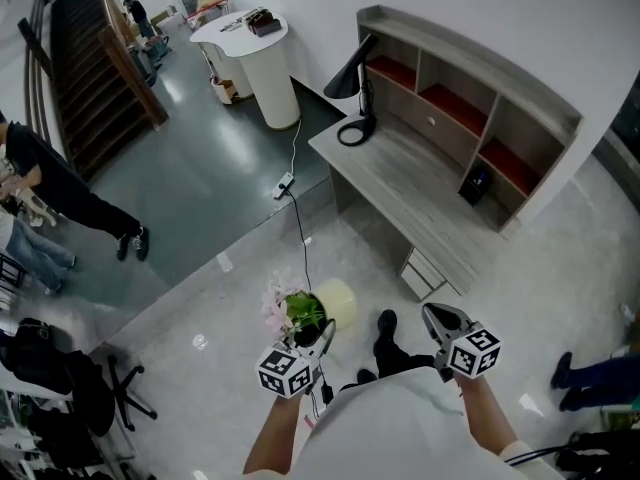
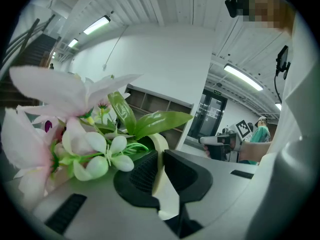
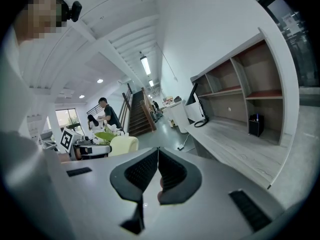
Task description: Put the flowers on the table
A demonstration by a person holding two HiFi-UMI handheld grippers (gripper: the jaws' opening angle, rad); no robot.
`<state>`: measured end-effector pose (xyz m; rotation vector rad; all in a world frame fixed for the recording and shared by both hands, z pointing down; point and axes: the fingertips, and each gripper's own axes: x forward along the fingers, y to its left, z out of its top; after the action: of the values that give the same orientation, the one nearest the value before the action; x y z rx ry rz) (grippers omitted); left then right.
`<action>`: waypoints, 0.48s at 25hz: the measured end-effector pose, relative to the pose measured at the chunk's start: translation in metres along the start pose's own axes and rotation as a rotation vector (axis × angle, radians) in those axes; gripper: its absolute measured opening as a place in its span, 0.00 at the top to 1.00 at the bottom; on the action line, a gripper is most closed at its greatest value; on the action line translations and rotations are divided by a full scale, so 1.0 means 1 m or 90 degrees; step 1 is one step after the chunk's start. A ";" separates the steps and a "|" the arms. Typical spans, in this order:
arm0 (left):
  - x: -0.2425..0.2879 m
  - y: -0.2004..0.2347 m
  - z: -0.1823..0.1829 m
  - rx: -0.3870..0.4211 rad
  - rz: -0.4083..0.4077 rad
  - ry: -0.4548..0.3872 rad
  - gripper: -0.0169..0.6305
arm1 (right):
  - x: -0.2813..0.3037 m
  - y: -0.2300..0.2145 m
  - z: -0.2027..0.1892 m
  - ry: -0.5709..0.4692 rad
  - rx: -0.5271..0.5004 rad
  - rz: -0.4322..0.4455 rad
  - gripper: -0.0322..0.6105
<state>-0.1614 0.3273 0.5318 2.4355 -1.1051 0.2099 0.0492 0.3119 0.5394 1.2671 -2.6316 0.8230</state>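
A cream pot (image 1: pixel 335 303) of pink and white flowers (image 1: pixel 285 308) with green leaves hangs over the floor in front of me. My left gripper (image 1: pixel 322 336) is shut on it. In the left gripper view the pads (image 2: pixel 142 171) pinch the pot's rim (image 2: pixel 160 149) and the flowers (image 2: pixel 75 129) fill the left side. Empty and shut, my right gripper (image 1: pixel 438 318) is held beside it, its jaws meeting tip to tip (image 3: pixel 158 153). The grey wooden table (image 1: pixel 420 203) with a shelf unit stands ahead to the right, and it also shows in the right gripper view (image 3: pixel 235 146).
A black desk lamp (image 1: pixel 355 88) stands on the table's far end and a small black box (image 1: pixel 475 183) at its back. A cable and power strip (image 1: pixel 285 183) lie on the floor. A white counter (image 1: pixel 255 53), stairs (image 1: pixel 100 58), people (image 1: pixel 60 188) and an office chair (image 1: pixel 100 388) are at left.
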 end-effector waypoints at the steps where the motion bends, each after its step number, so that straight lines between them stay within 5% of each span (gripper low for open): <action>1: 0.002 0.004 0.000 -0.003 0.003 0.000 0.89 | 0.004 -0.002 0.000 0.002 0.001 0.002 0.92; 12: 0.040 0.046 0.026 -0.017 0.023 0.009 0.89 | 0.071 -0.037 0.035 0.017 0.009 0.021 0.92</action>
<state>-0.1702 0.2614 0.5374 2.3889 -1.1388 0.2225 0.0357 0.2265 0.5481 1.2103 -2.6380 0.8594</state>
